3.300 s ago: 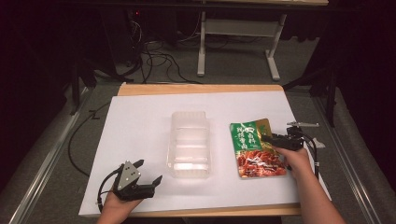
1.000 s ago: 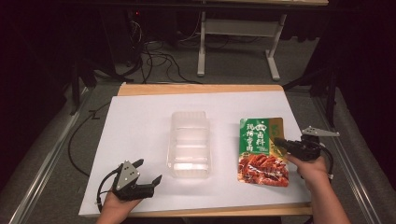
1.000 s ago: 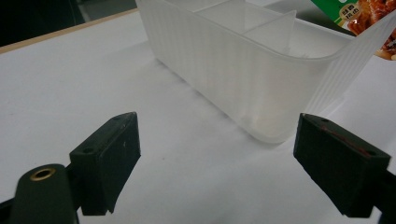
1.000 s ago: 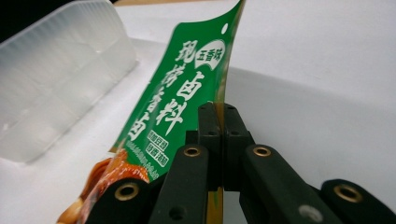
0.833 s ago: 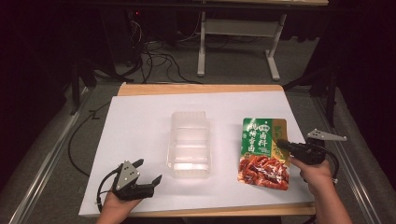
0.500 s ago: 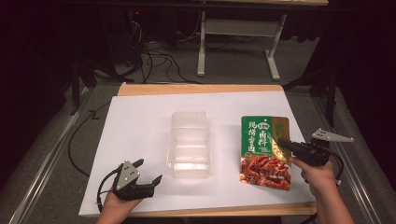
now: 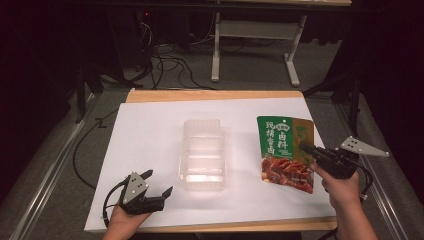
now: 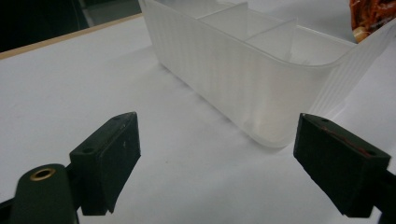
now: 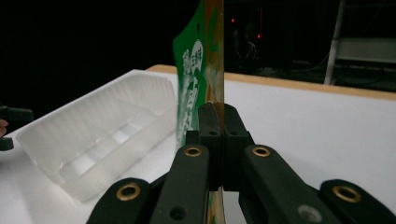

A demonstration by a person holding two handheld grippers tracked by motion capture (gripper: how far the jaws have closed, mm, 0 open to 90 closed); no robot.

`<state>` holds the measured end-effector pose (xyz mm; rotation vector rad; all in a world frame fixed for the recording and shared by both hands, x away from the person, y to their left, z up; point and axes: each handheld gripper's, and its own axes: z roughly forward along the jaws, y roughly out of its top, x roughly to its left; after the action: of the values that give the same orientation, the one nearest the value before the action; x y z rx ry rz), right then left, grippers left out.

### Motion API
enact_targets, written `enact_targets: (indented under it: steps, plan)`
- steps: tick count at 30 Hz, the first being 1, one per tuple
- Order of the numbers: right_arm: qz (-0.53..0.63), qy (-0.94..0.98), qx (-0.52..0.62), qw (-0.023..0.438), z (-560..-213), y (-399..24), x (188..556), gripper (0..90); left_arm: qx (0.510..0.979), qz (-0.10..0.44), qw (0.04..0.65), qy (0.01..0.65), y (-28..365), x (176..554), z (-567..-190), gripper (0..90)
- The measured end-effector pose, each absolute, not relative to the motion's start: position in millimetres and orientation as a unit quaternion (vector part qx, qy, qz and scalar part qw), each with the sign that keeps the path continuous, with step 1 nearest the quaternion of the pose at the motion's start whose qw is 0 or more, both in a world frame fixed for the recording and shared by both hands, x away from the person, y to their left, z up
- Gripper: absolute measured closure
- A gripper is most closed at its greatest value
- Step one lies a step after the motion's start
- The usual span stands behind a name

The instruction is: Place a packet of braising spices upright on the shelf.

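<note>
Pinching the right edge of the green and red food pouch (image 7: 284,152), my right hand-held gripper (image 7: 306,148) sits at the right side of the white tabletop (image 7: 150,130), its jaws pressed together on the packet. From the high view the pouch looks nearly flat, green at the far end and red with pictured meat at the near end, just beside the clear plastic tray (image 7: 202,155) but apart from it. My right gripper view tells what that one cannot: the pouch (image 9: 200,79) stands on edge, rising thin and upright straight out of the closed jaws of my right hand-held gripper (image 9: 218,140), with the tray (image 9: 100,135) off to its left.

My left hand-held gripper (image 7: 160,182) rests near the front left corner of the tabletop, held in my left hand (image 7: 125,225), well apart from the pouch. The high view shows its jaws spread, and the left gripper view confirms it: the left hand-held gripper (image 8: 215,149) has its two black jaws wide apart with bare white surface between them and nothing held. That view also shows the tray (image 8: 252,79) up close, ribbed on its wall and split by inner dividers into compartments, detail the high view blurs. A sliver of the pouch (image 8: 373,16) peeks in at the top right corner beyond the tray.
</note>
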<state>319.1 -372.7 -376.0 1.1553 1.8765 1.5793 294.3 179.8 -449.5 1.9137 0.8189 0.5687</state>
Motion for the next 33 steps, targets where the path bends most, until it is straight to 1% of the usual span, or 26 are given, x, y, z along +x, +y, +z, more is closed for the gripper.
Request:
enact_targets:
  steps: [4,16,22,33]
  plan:
    - [0.581,0.666,0.403,0.239,-372.1,-371.2,317.2,90.0,0.78,0.235,0.474,0.335,180.2,294.3,-449.1,15.1]
    - [0.596,0.647,0.389,0.274,-365.4,-368.6,316.6,90.0,0.778,0.237,0.476,0.335,179.8,294.1,-448.9,15.1]
    - [0.603,0.647,0.376,0.276,-363.2,-360.8,316.2,90.0,0.777,0.238,0.476,0.334,180.0,294.3,-448.8,15.1]
    - [0.64,0.642,0.34,0.249,-358.8,-328.7,318.3,90.0,0.775,0.241,0.479,0.335,182.1,293.6,-447.7,15.1]
